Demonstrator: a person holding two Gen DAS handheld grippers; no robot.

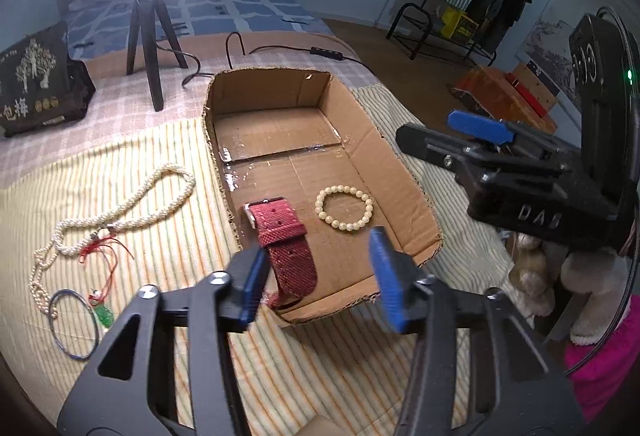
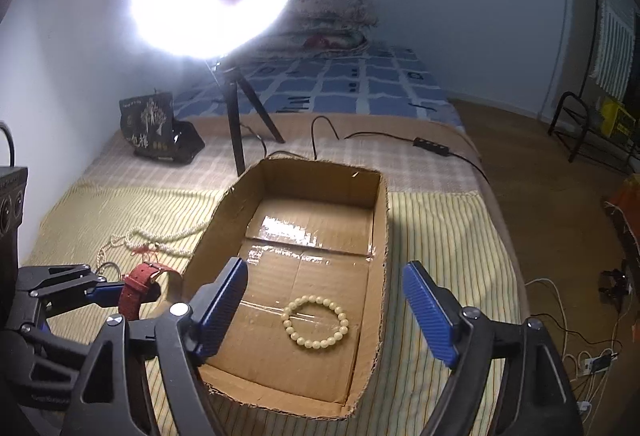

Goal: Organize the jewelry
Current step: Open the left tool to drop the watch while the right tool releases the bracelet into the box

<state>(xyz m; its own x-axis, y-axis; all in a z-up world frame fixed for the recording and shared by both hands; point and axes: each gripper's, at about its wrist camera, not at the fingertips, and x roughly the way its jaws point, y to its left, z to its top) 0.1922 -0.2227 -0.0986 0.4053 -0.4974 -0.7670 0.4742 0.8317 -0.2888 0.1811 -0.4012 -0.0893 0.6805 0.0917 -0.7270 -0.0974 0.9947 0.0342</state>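
A shallow cardboard box [image 1: 384,156] [image 2: 382,236] lies on the striped bedspread. A cream bead bracelet [image 1: 344,209] [image 2: 315,322] lies on its floor. A red watch strap [image 1: 286,248] [image 2: 134,290] hangs over the box's near-left wall, against the left finger of my left gripper [image 1: 318,276], whose jaws stand wide apart. My right gripper [image 2: 326,310] is open and empty, above the box's near end; it shows at the right of the left wrist view [image 1: 480,128]. A pearl necklace [image 1: 132,212] [image 2: 160,236], a red-cord green pendant [image 1: 105,314] and a thin bangle [image 1: 74,324] lie left of the box.
A ring light on a tripod [image 1: 150,36] [image 2: 236,124] stands behind the box, its cable [image 2: 432,146] trailing right. A dark gift bag [image 1: 36,84] [image 2: 158,124] stands at the back left. The bed edge drops to the floor on the right [image 2: 540,236].
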